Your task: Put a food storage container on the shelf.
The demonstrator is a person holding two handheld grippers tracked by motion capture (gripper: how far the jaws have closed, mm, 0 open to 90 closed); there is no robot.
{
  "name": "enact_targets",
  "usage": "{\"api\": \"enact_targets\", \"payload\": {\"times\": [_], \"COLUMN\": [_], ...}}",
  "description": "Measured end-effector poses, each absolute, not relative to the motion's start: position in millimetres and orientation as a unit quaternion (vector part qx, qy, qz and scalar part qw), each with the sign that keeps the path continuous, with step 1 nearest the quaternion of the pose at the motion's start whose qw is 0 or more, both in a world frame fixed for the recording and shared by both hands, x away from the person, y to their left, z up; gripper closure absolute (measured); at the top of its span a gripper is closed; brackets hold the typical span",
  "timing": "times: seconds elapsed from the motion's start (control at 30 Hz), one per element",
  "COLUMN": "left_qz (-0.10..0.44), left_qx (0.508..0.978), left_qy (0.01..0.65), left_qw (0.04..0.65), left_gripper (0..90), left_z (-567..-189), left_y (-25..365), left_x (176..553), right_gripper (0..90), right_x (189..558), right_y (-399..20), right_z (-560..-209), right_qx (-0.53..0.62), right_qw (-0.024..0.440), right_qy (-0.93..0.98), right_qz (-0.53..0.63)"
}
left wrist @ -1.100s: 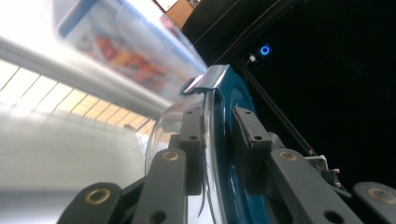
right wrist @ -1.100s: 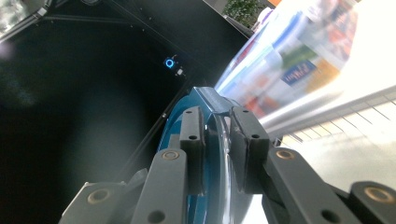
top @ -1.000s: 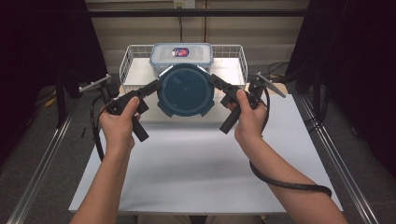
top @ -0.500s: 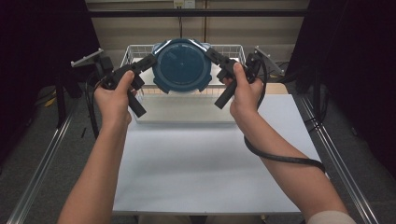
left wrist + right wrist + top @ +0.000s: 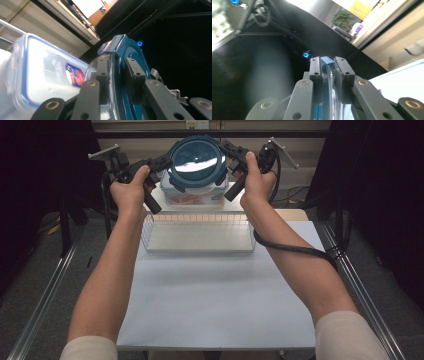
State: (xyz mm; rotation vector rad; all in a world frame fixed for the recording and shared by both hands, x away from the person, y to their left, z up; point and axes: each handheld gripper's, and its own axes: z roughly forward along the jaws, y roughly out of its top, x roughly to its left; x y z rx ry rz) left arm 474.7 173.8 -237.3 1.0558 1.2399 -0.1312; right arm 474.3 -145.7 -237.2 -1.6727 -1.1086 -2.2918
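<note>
While both tongs clench its opposite rims, left tongs (image 5: 162, 164) and right tongs (image 5: 229, 151), round teal lid (image 5: 196, 159) with clear centre, face tilted toward the person, held above rectangular container (image 5: 196, 195) at desk's (image 5: 215, 290) far edge.

Rectangular container (image 5: 197, 194) largely behind round lid (image 5: 196, 162)

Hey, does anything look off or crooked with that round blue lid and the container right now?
Nothing looks spilled or damaged. The round blue lid is held off the table, clamped at opposite edges by the left gripper and right gripper, its top tilted toward the camera. The clear container behind the wire basket sits level.
</note>
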Motion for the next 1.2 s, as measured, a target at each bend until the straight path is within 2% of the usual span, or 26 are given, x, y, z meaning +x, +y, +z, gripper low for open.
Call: {"api": "enact_targets", "payload": {"times": [0.13,0.23,0.5,0.63,1.07,1.2], "left_qz": [-0.065,-0.045,-0.047,-0.043,-0.012,-0.024], "left_qx": [0.462,0.462,0.45,0.448,0.452,0.446], "left_qy": [0.569,0.577,0.594,0.597,0.592,0.6], "left_qw": [0.678,0.672,0.665,0.665,0.667,0.663], "left_gripper": [75.1,75.1,74.2,74.1,73.7,74.1], "left_z": [-242.3,-237.2,-239.7,-240.7,-242.2,-241.8], "left_y": [175.0,175.1,173.7,173.0,170.2,171.3], "left_x": [490.3,497.4,513.8,521.7,524.1,525.5], "right_gripper": [77.1,76.2,75.7,75.2,73.6,74.3], "right_x": [491.5,499.1,514.2,520.1,524.7,525.4], "right_y": [-143.7,-141.9,-137.0,-136.7,-136.5,-134.2], "right_z": [-246.7,-251.2,-254.3,-256.9,-258.9,-257.7], "right_qx": [-0.577,-0.591,-0.606,-0.611,-0.605,-0.611], "right_qw": [0.061,0.069,0.05,0.055,0.038,0.035], "right_qy": [-0.353,-0.361,-0.374,-0.366,-0.383,-0.382], "right_qz": [-0.734,-0.718,-0.7,-0.7,-0.697,-0.693]}}
